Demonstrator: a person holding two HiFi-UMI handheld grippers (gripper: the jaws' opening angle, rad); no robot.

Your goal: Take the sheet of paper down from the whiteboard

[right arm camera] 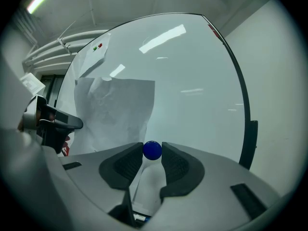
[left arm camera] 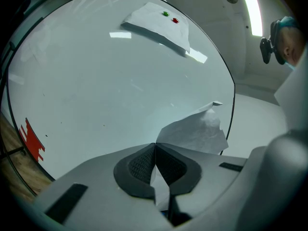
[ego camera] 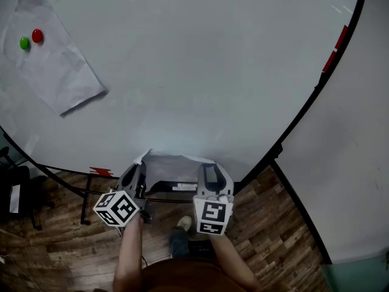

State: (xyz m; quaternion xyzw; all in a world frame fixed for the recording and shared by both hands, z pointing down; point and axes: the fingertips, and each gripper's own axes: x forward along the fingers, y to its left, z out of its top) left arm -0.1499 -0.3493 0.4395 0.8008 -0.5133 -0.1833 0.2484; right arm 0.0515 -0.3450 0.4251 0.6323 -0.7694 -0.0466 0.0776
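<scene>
My left gripper (left arm camera: 155,147) has its fingers (left arm camera: 138,166) pressed fully together on an edge of the sheet (left arm camera: 195,129), which crumples up past them in front of the lower part of the whiteboard (ego camera: 213,72). My right gripper (right arm camera: 153,146) has its fingers a little apart, clamped on a small blue magnet (right arm camera: 153,151). The sheet spreads across the whiteboard's face on the magnet's left. I cannot tell whether the magnet touches the whiteboard. Both grippers sit side by side at the middle of the whiteboard's bottom edge.

A second sheet (ego camera: 55,66) lies at the whiteboard's upper left. A green magnet (ego camera: 24,42) and a red magnet (ego camera: 37,36) sit next to each other on it. Red marks (ego camera: 101,171) show at the whiteboard's lower left rim. Beneath the whiteboard is a wood floor (ego camera: 273,230), and to the whiteboard's right is a plain pale wall (ego camera: 358,151).
</scene>
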